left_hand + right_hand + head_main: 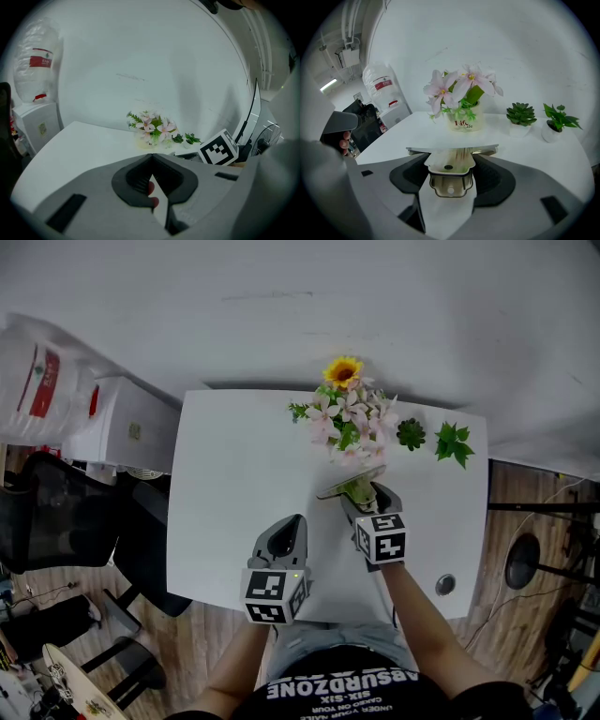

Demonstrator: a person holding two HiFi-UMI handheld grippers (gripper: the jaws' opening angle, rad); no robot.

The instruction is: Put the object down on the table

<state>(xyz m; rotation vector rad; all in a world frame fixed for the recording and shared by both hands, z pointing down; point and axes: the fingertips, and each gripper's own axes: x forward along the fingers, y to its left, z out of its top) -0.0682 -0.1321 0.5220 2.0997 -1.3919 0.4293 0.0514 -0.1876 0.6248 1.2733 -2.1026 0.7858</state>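
My right gripper is shut on a shiny metal tool with a wide flat blade. It holds the tool over the white table, just in front of the flower pot. In the right gripper view the tool sits between the jaws of that gripper, its blade edge crosswise and the pot straight beyond it. My left gripper is over the table's near edge, shut with nothing in it. In the left gripper view its tips meet.
A small succulent and a leafy potted plant stand right of the flowers at the table's far edge. A round cable hole is at the near right corner. A water dispenser and a dark chair stand left of the table.
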